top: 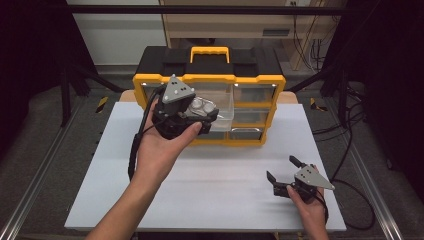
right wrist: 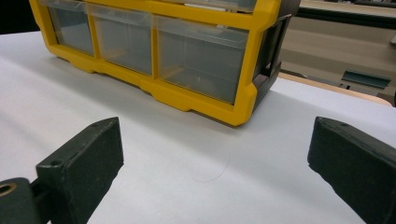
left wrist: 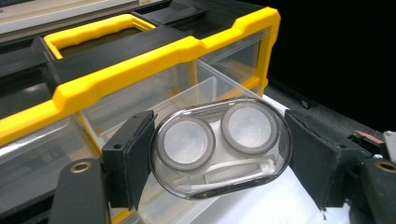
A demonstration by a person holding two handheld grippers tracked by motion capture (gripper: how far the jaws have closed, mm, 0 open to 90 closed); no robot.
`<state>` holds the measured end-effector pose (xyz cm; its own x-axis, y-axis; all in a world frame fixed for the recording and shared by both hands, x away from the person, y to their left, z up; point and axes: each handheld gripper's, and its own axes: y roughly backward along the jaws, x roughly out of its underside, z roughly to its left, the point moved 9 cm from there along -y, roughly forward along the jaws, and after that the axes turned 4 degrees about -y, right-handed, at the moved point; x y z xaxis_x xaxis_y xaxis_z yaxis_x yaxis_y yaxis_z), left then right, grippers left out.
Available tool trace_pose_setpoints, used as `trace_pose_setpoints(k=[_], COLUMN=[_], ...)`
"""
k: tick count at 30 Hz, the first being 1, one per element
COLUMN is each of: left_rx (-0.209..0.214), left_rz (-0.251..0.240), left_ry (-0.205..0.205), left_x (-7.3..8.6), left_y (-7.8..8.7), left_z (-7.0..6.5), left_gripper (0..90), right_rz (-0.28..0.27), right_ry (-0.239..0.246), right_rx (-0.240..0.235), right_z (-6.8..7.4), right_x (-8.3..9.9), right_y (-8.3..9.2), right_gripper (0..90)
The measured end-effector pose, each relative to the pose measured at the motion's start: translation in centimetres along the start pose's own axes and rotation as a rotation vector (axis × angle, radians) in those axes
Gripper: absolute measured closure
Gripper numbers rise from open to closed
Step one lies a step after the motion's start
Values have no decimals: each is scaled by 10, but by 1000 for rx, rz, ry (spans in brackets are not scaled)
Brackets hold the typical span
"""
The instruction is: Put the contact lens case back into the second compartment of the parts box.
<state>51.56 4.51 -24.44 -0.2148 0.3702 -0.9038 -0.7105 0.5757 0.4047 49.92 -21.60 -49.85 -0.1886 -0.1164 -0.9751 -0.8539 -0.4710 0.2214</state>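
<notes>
My left gripper [top: 202,110] is shut on a clear oval contact lens case [top: 202,105] with two round wells and a white tweezer inside. In the left gripper view the case [left wrist: 219,147] sits crosswise between the black pads [left wrist: 133,156], held in the air. It hangs just over a pulled-out clear drawer [top: 223,107] in the top row of the yellow and black organizer [top: 210,78]. My right gripper [top: 281,167] rests low over the white table [top: 210,175] at the front right. It is open, with nothing between its fingers [right wrist: 88,158].
The organizer [right wrist: 187,95] stands at the table's back middle, with a yellow handle [left wrist: 93,30] on top and several shut clear drawers [right wrist: 201,56]. Dark frame rails and cables run along both sides of the table, and a cabinet stands behind it.
</notes>
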Motion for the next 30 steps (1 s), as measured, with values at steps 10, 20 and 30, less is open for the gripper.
trace_pose_setpoints(k=[10, 20, 30], left_rx=[-16, -27, -35], left_rz=[6, 13, 19], left_ry=[34, 29, 30], left_x=[-3, -11, -13], left_y=[-2, -10, -18], left_z=[14, 16, 19], left_gripper=[267, 267, 267], right_rz=[0, 1, -1], right_ry=[3, 0, -1], right_rx=[-1, -2, -1], right_z=[1, 1, 1], right_x=[0, 0, 0], right_y=[-1, 0, 0], right_gripper=[37, 37, 38])
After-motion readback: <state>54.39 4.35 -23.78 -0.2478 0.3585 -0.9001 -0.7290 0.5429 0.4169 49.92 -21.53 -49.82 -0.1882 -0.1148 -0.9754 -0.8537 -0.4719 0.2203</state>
